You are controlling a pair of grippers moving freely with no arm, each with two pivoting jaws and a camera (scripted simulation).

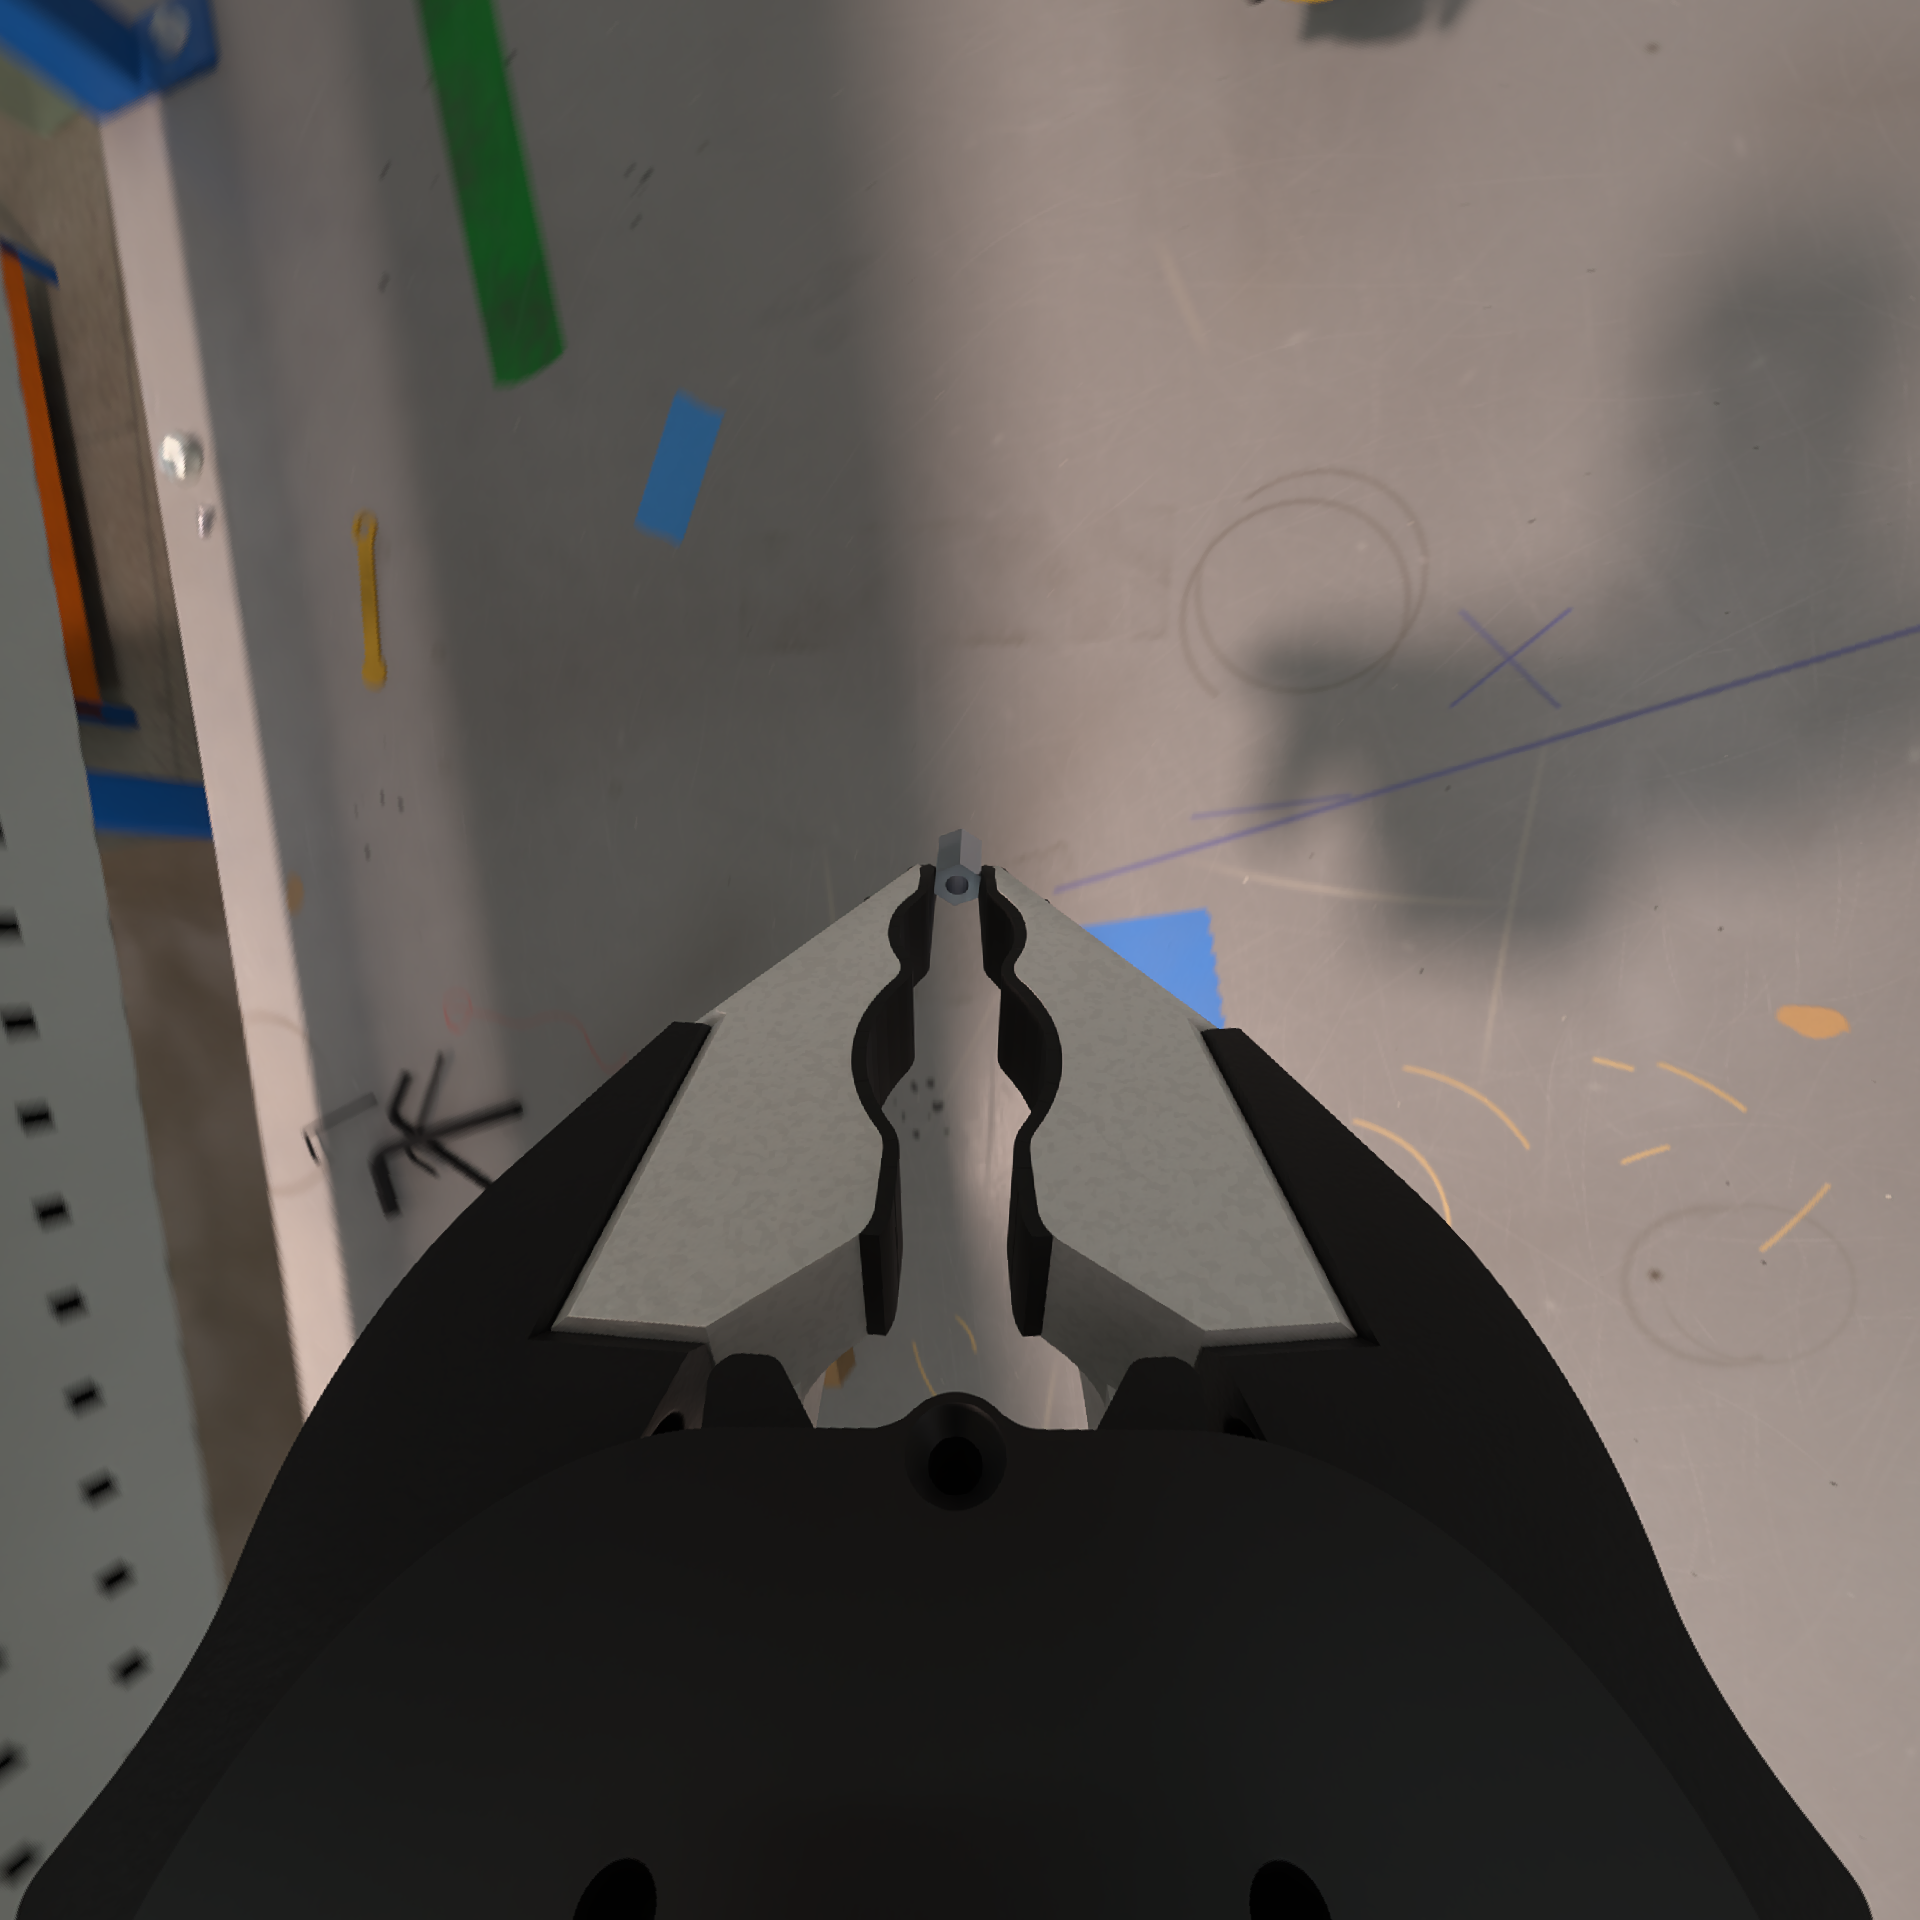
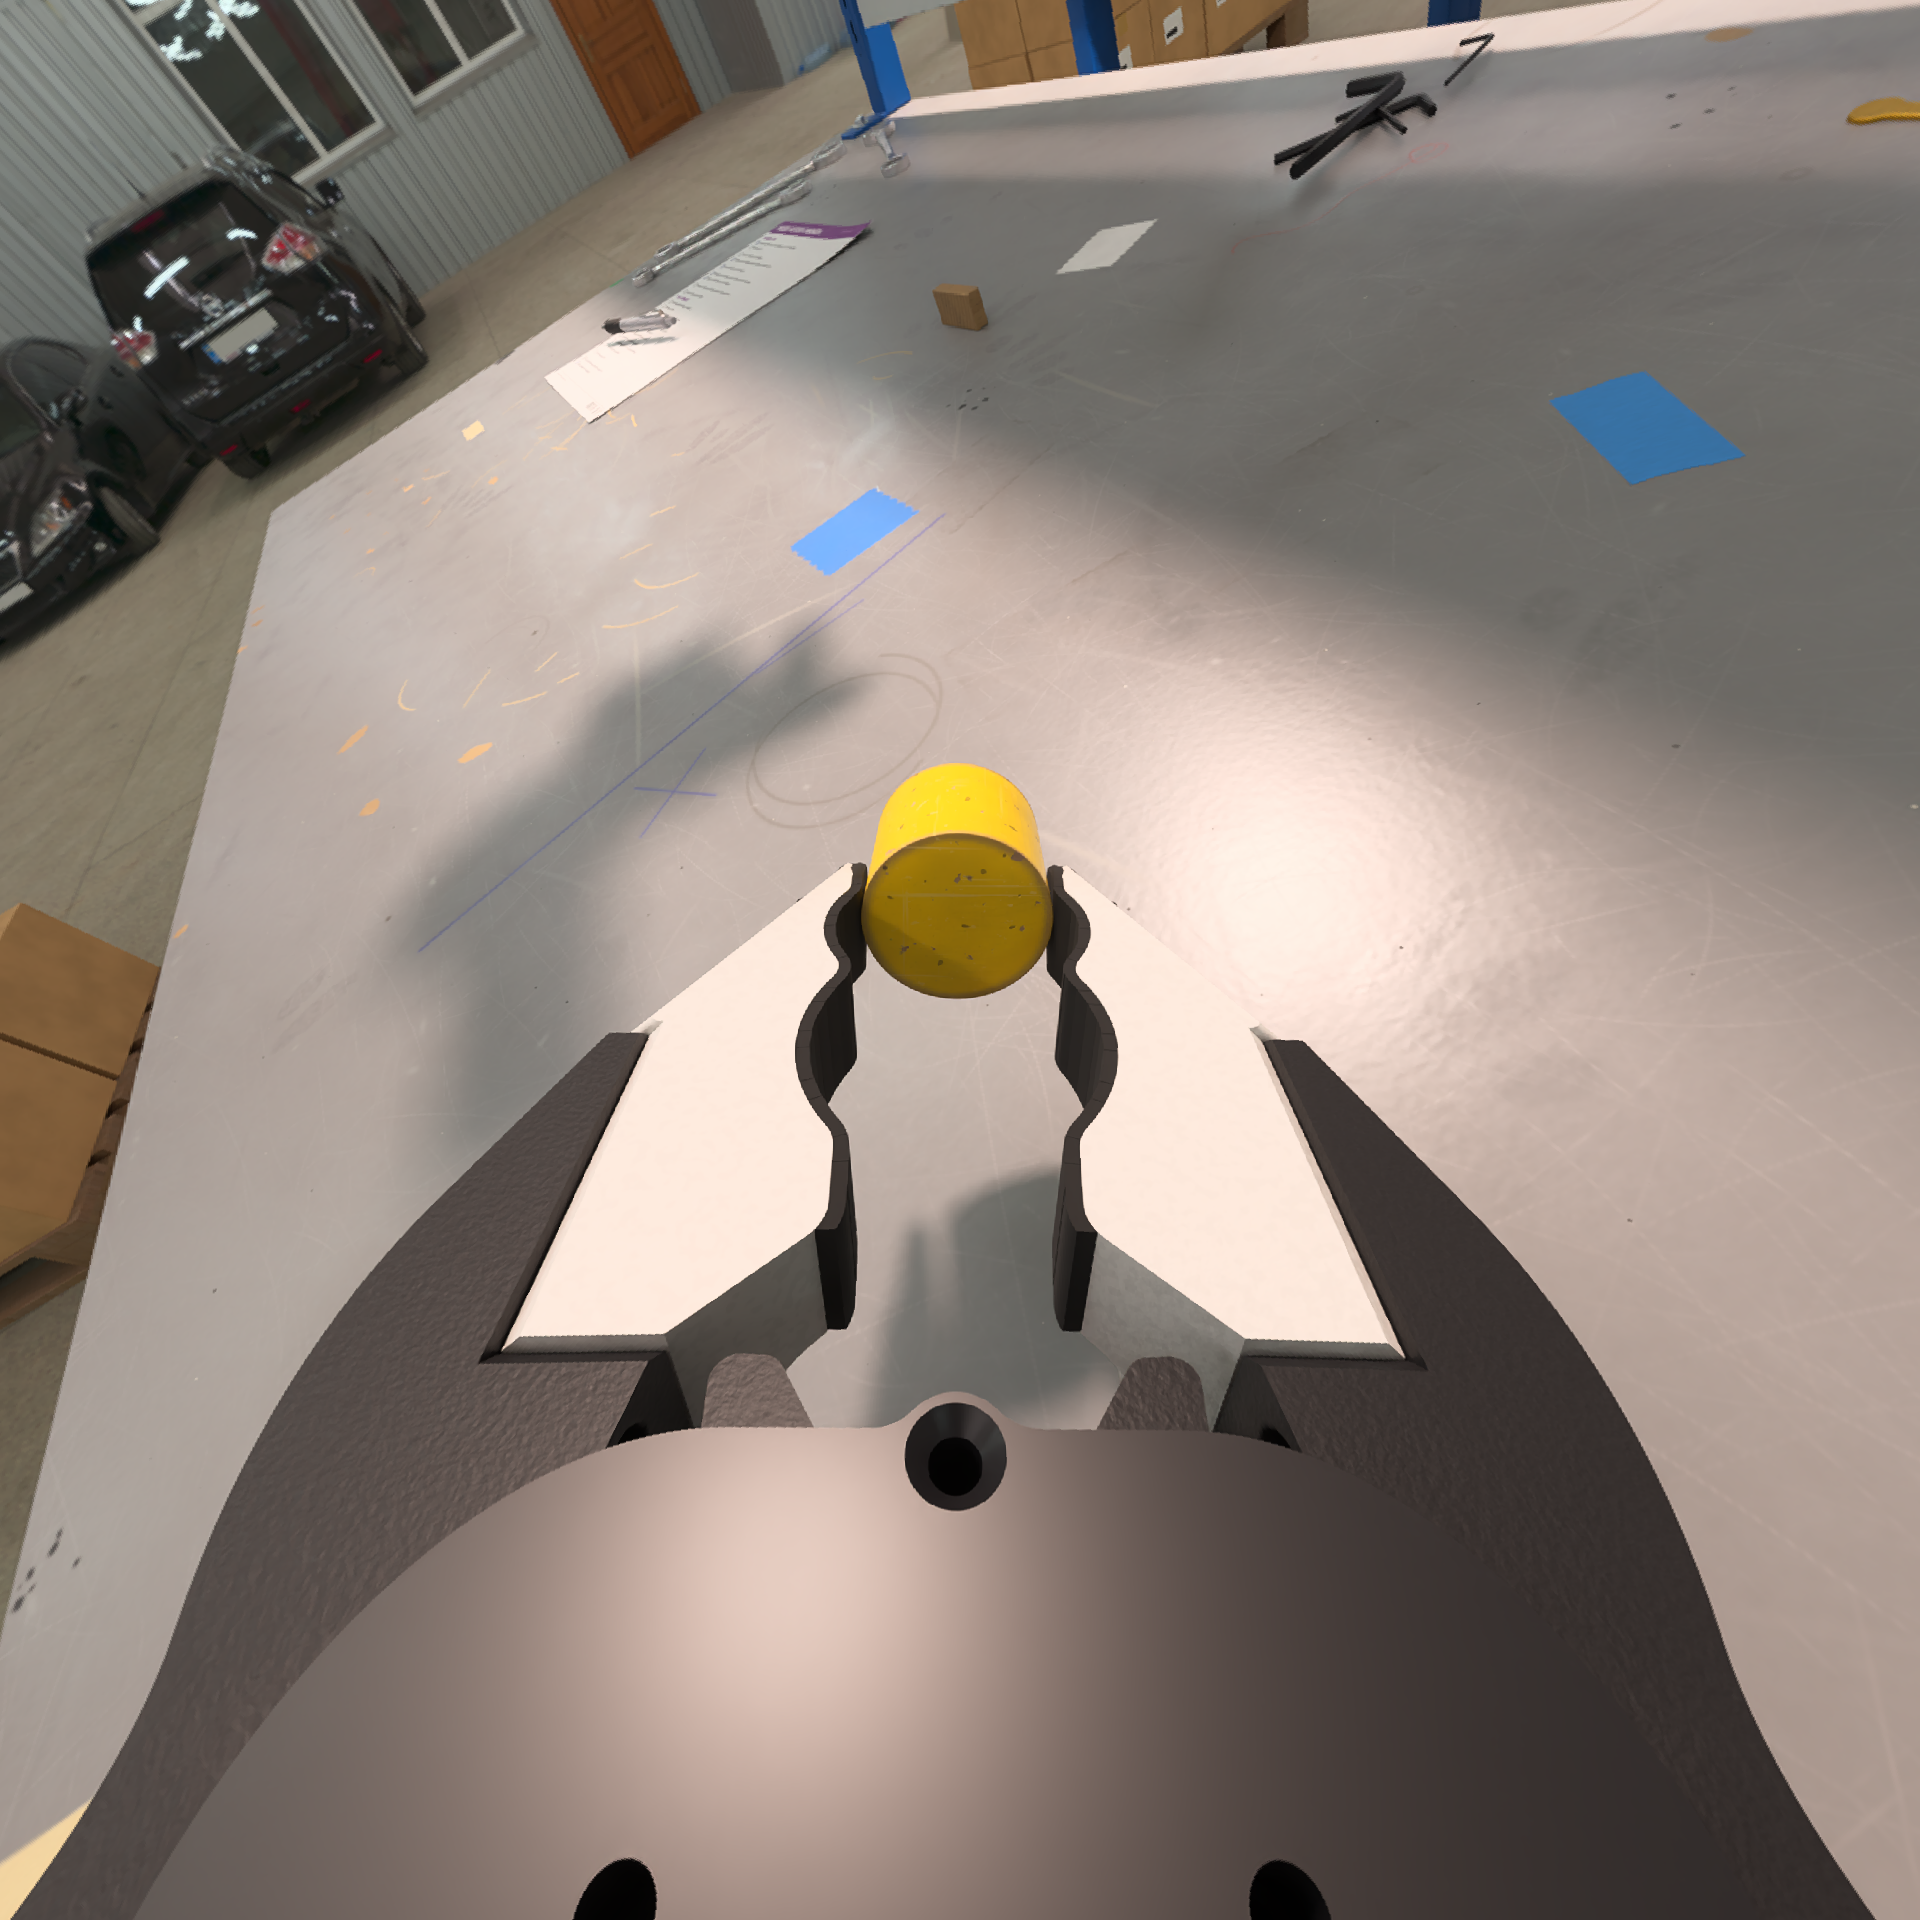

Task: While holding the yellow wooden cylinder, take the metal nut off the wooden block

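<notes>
In the left wrist view my left gripper (image 1: 957, 883) is shut on a small grey metal nut (image 1: 955, 869), pinched at the very fingertips and held above the grey table (image 1: 1039, 416). In the right wrist view my right gripper (image 2: 956, 894) is shut on the yellow wooden cylinder (image 2: 956, 883), held between the fingertips above the table (image 2: 1351, 727), with its flat end facing the camera. A small wooden block (image 2: 959, 307) sits alone on the table far ahead. Nothing shows on top of it.
Blue tape patches (image 2: 854, 531) (image 2: 1645, 426), a green strip (image 1: 494, 187), black hex keys (image 1: 436, 1127) (image 2: 1351, 120), a yellow wrench (image 1: 368, 597), a white sheet (image 2: 717, 301) and a pen (image 2: 639, 322) lie on the table. A perforated grey panel (image 1: 62, 1247) stands left. Parked cars (image 2: 239, 301) stand beyond the edge.
</notes>
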